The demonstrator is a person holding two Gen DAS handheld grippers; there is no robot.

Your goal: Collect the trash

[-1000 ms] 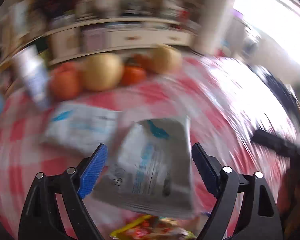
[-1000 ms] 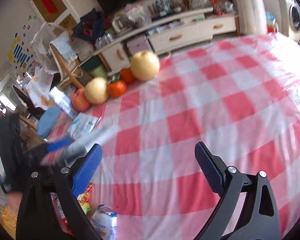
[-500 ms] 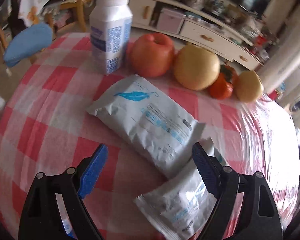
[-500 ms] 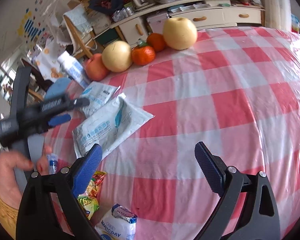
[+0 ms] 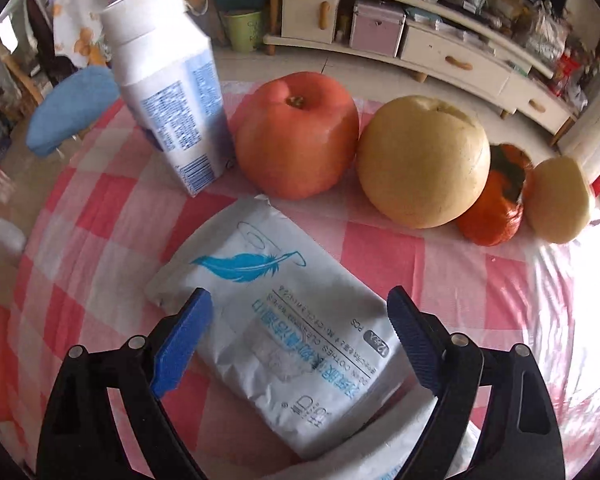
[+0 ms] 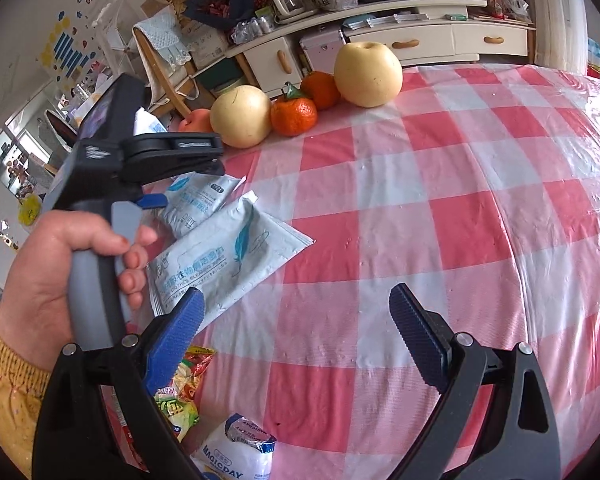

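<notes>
Red-and-white checked tablecloth (image 6: 420, 184) is covering the table under both my grippers; a cream cabinet (image 5: 452, 52) with drawers is standing along the far wall.

Left gripper (image 5: 300, 332): I am holding it with its jaws spread wide and nothing pinched. A white wipes packet (image 5: 284, 340) with a blue feather print is lying flat on the cloth straight ahead of it, between the two blue pads and passing beneath them; I cannot tell whether either pad is touching it. A second white packet (image 5: 380, 460) is peeking out at the near edge, under the first.

Ahead of that gripper, beyond the packet, left to right:
- white bottle (image 5: 168, 92) with blue print, tilting
- red apple (image 5: 296, 136), just beside the bottle
- yellow pear (image 5: 424, 160), touching the apple
- orange (image 5: 492, 208), partly behind the pear
- smaller yellow pear (image 5: 556, 200), far right

Right gripper (image 6: 296, 328): I am holding it spread open above bare cloth, gripping nothing. To its left my left hand (image 6: 56, 276) is wrapping the grey handle of the other gripper over the two packets (image 6: 228, 252). Near its left pad, at the table's edge, a colourful snack wrapper (image 6: 184, 376) and a crumpled white-and-blue bag (image 6: 240, 448) are lying.
</notes>
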